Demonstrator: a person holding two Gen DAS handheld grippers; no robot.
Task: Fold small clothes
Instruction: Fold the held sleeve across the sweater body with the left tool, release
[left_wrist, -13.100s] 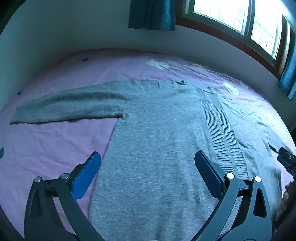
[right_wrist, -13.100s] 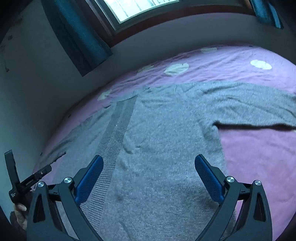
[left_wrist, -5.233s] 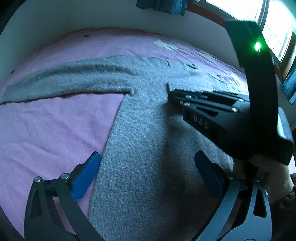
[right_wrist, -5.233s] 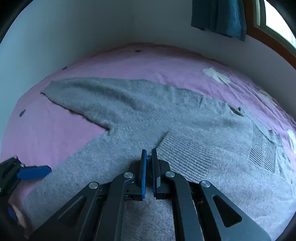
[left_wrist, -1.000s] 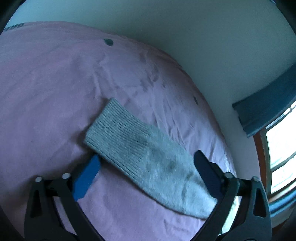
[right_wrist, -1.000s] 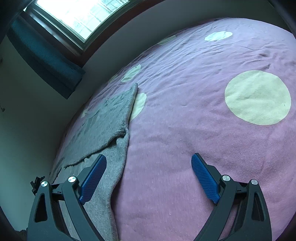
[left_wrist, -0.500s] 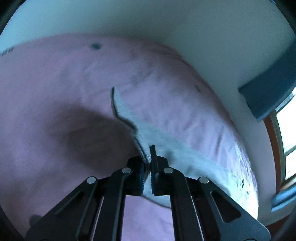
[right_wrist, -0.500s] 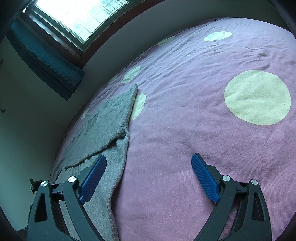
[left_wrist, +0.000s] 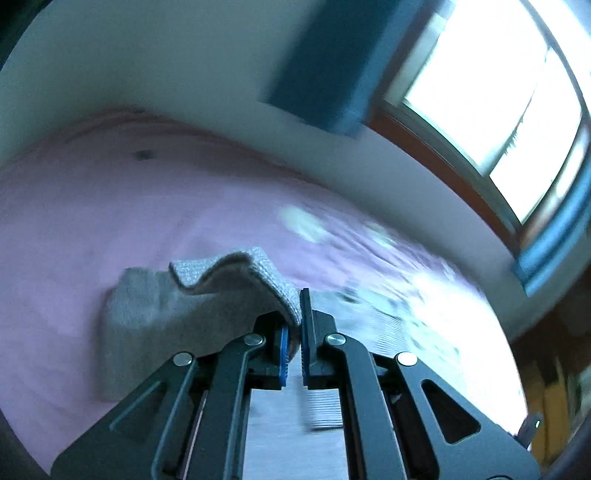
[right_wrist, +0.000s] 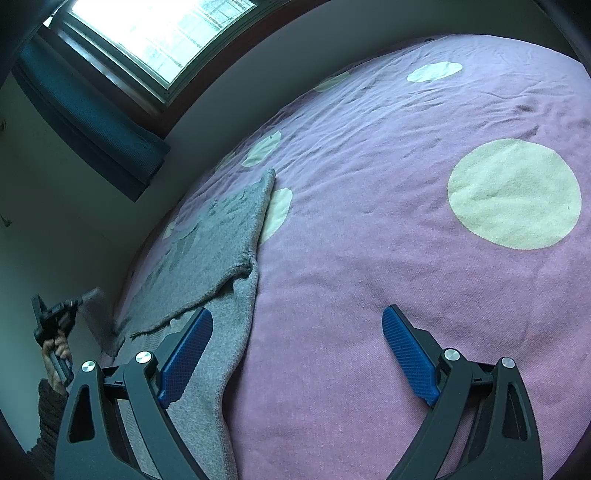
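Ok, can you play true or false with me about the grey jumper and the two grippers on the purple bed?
1. The left gripper is pinching the grey knitted jumper's sleeve. True.
2. The right gripper is holding the grey knitted jumper. False: it is open with nothing between its blue pads.
3. The purple bedsheet has pale round spots. True.
4. The sleeve lies flat on the sheet. False: its cuff end is lifted and curled over.
5. The curtain beside the window is red. False: it is dark blue.
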